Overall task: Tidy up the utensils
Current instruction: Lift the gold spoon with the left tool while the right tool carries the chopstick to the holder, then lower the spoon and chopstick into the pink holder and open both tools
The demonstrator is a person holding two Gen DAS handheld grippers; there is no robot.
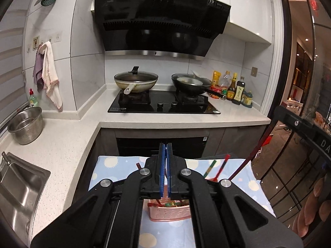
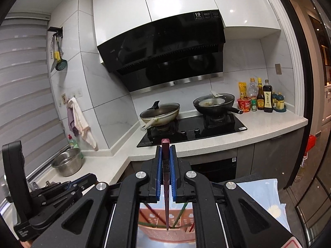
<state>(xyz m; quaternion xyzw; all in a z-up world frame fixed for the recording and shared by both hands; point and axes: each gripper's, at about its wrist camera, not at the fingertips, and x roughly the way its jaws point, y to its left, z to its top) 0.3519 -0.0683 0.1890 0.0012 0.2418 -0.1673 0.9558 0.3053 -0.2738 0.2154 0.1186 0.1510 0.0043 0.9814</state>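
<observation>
Maroon chopstick (image 2: pixel 166 177) is clamped upright in the right gripper (image 2: pixel 165 155), tip over the pink basket (image 2: pixel 165 230) at bottom centre; lowering and release are needed (left gripper (image 1: pixel 165 155) pressed together, seemingly empty).

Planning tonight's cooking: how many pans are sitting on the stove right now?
2. A cream-coloured lidded wok sits on the left burner, its handle pointing forward. A black frying pan sits on the right burner, beside the sauce bottles. No others show.
</observation>
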